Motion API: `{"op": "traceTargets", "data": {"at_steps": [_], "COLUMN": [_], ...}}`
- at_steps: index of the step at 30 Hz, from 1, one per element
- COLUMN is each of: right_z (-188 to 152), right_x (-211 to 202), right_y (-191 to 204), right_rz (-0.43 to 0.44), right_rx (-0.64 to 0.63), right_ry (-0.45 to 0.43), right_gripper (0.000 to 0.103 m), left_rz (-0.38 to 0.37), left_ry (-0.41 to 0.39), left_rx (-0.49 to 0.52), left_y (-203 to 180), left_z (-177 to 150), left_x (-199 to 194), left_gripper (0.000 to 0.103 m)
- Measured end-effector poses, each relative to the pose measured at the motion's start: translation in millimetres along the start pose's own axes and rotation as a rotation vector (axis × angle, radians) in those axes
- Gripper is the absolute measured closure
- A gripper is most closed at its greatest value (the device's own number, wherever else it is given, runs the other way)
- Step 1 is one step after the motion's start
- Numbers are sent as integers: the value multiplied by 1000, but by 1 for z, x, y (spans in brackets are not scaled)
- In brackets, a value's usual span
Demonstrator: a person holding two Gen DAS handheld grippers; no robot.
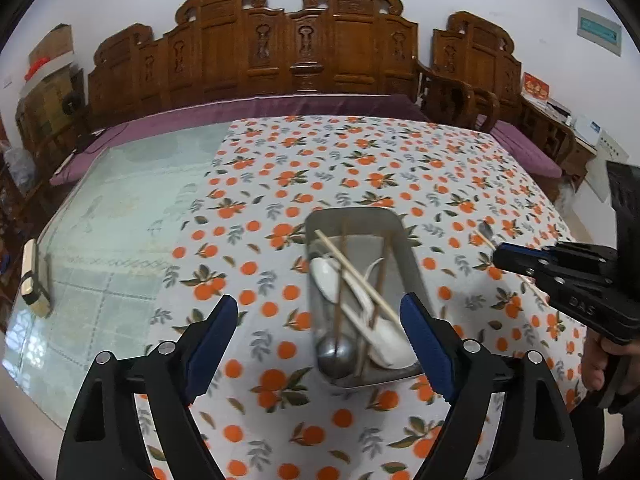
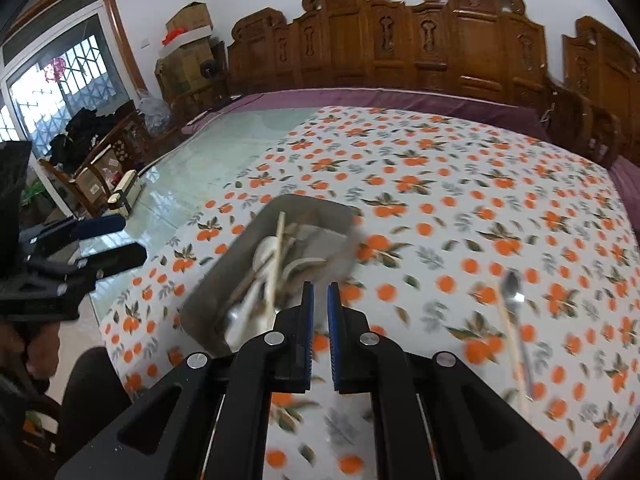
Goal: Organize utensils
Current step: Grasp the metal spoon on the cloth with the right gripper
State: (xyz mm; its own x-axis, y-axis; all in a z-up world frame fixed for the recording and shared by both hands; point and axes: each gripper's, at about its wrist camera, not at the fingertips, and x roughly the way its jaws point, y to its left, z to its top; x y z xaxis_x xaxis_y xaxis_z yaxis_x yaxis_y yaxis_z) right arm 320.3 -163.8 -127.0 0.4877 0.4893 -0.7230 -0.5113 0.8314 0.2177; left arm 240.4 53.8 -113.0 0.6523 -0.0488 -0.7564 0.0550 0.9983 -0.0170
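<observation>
Steel tray (image 1: 404,236) on the orange-print cloth (image 1: 280,160) holds most utensils; left gripper (image 1: 320,332) spread wide and empty, right gripper (image 2: 320,336) pressed together, empty. A metal spoon (image 2: 514,292) and chopstick (image 2: 508,320) lie outside, rightward; a glancing pinch could roll them.

This is a room in a home. A big carved wooden bench (image 1: 280,48) with a purple cushion (image 1: 248,110) runs along the top of the frame. The surface has a cloth (image 1: 360,168) with oranges on it. Boxes (image 2: 188,40) and a barred window (image 2: 60,88) sit at upper left.
</observation>
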Motion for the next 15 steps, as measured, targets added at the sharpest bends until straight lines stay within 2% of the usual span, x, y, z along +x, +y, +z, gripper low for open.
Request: {"op": "traceTargets", "data": {"at_steps": [10,12,13,15], "right_z": [-37,-44,-48,-54], "right_x": [-53,-58,-61,-65], "right_y": [-62,-74,-82,-92], "right_rz": [-114,-141,-153,-170], "right_rx": [30,34,39,47], "right_ry": [-2,5,7,8], "right_gripper": [93,88,80,79], "left_rz": [-60,-69,-73,-81], "left_ry": [7,11,13,19], "left_rx": [44,48,49,55], "left_y": [-52,-61,-66,-77], "left_z": [6,7,7,7], "left_x": [11,15,17,23], "left_gripper": [16,16,16,15]}}
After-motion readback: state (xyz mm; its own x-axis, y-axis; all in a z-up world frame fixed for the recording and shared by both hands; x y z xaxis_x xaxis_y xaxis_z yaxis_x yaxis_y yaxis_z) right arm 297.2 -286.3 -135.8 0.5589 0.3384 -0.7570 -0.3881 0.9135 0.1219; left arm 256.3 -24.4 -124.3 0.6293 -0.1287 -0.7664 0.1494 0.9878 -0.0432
